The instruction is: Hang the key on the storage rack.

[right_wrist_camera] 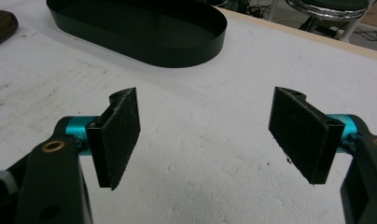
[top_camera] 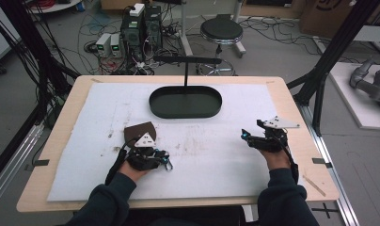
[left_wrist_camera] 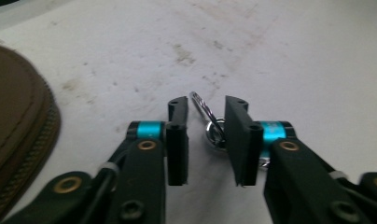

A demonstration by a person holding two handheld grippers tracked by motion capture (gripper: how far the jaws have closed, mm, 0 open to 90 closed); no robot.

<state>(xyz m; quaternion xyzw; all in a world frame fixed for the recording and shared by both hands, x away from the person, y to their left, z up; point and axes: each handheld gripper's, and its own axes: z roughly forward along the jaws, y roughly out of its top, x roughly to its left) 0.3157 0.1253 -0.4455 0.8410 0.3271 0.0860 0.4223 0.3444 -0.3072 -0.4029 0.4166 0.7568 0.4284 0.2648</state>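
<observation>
Table (top_camera: pixel 291 101): pale wood, covered by a stained white foam sheet (top_camera: pixel 211 160) that fills the middle of the high view.
Left gripper (left_wrist_camera: pixel 205 135): lower left of centre in the high view, resting low on the sheet. Its own view shows the jaws narrowly apart, with a small silver metal ring (left_wrist_camera: pixel 210 126) between them — the ring leans against the right-hand pad, while a sliver of white sheet shows between it and the left-hand pad. Whether the pads actually press on it I cannot tell.
Left hand (top_camera: pixel 134 167): wrapped around the gripper body, dark sleeve entering from the bottom edge.
Brown pouch (top_camera: pixel 140 132): just beyond the left gripper in the high view; in the left gripper view its stitched, zippered edge runs along the left border.
Right gripper (right_wrist_camera: pixel 205 140): lower right of centre in the high view. Jaws spread wide, the two rough black pads well apart, bare foam between them — touching nothing.
Black tray (top_camera: pixel 186 102): oval, shallow, upper centre of the high view, a thin black post rising from its far side; in the right gripper view it sits in the upper left.
Stool (top_camera: pixel 221 30): on the floor past the table, top centre.
</observation>
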